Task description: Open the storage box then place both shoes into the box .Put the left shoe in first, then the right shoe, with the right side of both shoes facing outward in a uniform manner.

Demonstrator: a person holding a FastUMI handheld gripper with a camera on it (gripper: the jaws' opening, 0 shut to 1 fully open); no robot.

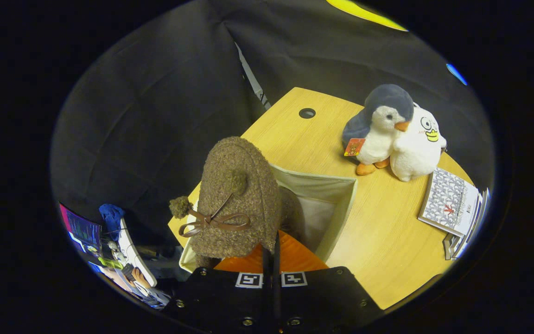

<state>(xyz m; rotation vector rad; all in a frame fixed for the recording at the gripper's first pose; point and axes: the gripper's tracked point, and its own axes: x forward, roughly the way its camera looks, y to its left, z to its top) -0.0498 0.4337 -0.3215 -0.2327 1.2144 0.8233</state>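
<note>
Holding a fuzzy brown shoe (pixel 237 199) with a leather bow above the open fabric box (pixel 336 204) on the wooden table (pixel 387 241), the gripper (pixel 270 250) has its fingers pressed nearly together on the shoe's edge.

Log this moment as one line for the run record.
stage: shoe over box | hand-held gripper: shut on brown fuzzy shoe | storage box: open, on wooden table | nearby: plush penguin, white plush
</note>
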